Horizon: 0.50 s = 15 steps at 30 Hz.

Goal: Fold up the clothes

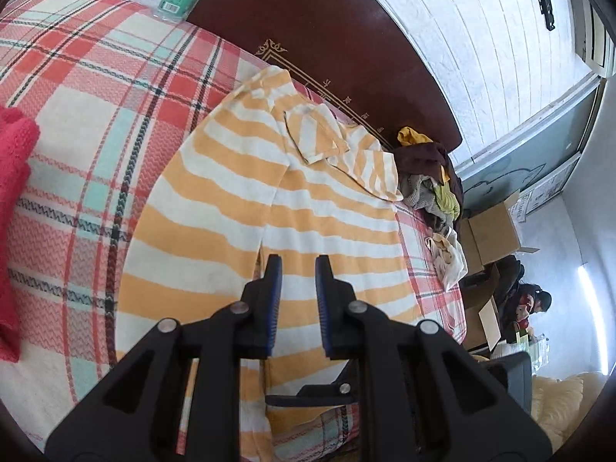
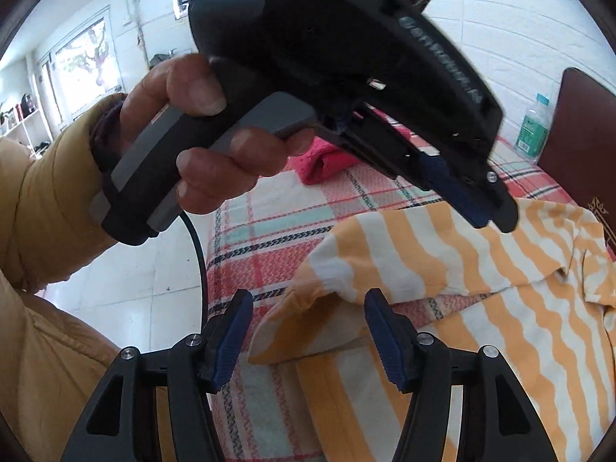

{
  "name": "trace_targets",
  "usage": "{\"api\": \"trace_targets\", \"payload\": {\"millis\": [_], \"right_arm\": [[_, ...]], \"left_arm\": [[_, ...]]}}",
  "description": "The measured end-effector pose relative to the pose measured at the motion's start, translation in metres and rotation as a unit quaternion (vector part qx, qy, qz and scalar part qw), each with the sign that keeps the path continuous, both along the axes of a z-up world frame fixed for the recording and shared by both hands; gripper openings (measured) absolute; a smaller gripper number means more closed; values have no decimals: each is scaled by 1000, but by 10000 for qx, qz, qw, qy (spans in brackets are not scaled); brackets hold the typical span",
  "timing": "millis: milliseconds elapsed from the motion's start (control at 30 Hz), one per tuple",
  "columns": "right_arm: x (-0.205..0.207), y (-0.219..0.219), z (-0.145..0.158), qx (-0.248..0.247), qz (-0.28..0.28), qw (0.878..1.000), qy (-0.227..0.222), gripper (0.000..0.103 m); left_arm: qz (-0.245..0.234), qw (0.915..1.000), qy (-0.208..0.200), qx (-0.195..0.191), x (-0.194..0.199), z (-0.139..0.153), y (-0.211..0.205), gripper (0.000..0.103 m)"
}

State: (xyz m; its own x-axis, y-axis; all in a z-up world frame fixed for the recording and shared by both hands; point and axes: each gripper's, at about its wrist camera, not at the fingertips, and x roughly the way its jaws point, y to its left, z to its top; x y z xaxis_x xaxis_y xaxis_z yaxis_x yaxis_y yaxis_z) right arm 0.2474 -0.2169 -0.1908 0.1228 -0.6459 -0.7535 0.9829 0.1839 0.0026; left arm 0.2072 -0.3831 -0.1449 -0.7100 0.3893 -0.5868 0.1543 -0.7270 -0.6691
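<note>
Holding both grippers over the bed (image 1: 77, 123), we see the striped shirt (image 1: 238, 200) spread on it; left gripper (image 1: 298, 265) narrowly parted, empty; right gripper (image 2: 308, 304) spread wide, grasping nothing.

Both views bright, even daylight. Right wrist view: windows (image 2: 82, 65) far left of jaws blown out, white wall (image 2: 519, 11) near overexposed. Left gripper (image 2: 489, 211) above jaws motion-blurred, lettering smeared. Left wrist view: tube light (image 1: 595, 315) far right of jaws glares. Soft shadows only, faint under shirt (image 1: 269, 200) folds. Strong fisheye bend, dark vignette at corners; wall lines curve.
</note>
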Motion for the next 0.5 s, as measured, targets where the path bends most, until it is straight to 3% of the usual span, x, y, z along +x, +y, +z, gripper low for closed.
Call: {"api": "trace_targets", "payload": {"millis": [67, 133, 167, 233, 300, 367, 433, 500], "right_arm": [[11, -9, -8, 26, 119, 9993, 356, 62], [17, -19, -18, 156, 154, 9974, 686, 57], [16, -23, -21, 228, 129, 9967, 769, 30], [8, -29, -22, 324, 38, 9968, 728, 17], [-14, -28, -8, 205, -168, 9996, 111, 13], [-51, -22, 12, -58, -538, 9948, -866, 13], [-98, -8, 34, -431, -1011, 9755, -1908, 13], [-148, 13, 53, -889, -1525, 9465, -2702, 13]], "left_arm": [[140, 9999, 36, 59, 11, 0, -7, 25], [321, 9995, 24, 50, 23, -1, -14, 43], [397, 9992, 17, 23, 28, -1, -17, 46], [485, 9988, 28, 20, 36, -1, -23, 47], [591, 9982, 57, 22, 43, 0, -30, 47], [685, 9975, 130, 98, 47, 4, -37, 49], [750, 9968, 216, 176, 48, 9, -44, 62], [753, 9966, 338, 39, 45, 19, -44, 64]]}}
